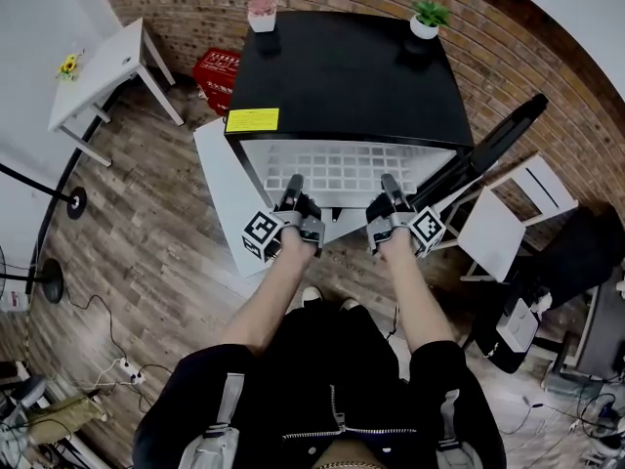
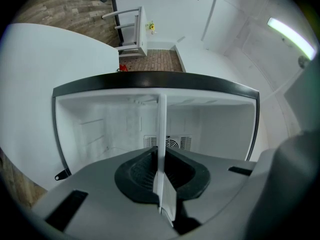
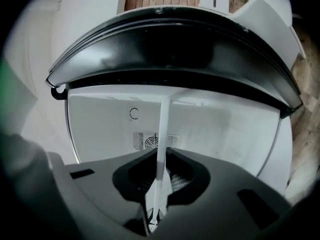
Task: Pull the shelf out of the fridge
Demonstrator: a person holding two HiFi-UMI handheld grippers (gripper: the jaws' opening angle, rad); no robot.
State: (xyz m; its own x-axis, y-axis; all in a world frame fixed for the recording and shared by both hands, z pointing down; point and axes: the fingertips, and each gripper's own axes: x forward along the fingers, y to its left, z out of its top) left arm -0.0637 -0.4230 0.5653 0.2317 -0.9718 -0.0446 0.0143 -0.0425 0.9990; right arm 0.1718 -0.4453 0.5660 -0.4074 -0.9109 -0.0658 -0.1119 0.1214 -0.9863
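Note:
A black mini fridge (image 1: 352,76) stands open below me, seen from above. Its white wire shelf (image 1: 347,169) sticks out of the front. My left gripper (image 1: 291,184) holds the shelf's front edge on the left, and my right gripper (image 1: 392,184) holds it on the right. In the left gripper view the shelf (image 2: 161,129) runs edge-on as a thin white strip between the jaws, and the left gripper (image 2: 161,184) is shut on it. The right gripper view shows the same: the shelf (image 3: 162,129) is pinched in the right gripper (image 3: 159,186). Behind it lies the white fridge interior with a fan grille (image 3: 152,140).
The white fridge door (image 1: 220,189) stands open at the left. A white folding chair (image 1: 508,213) and a black bar (image 1: 508,135) are close on the right. Two potted plants (image 1: 428,18) sit on the fridge top. A red crate (image 1: 217,71) and a white table (image 1: 98,66) are further left.

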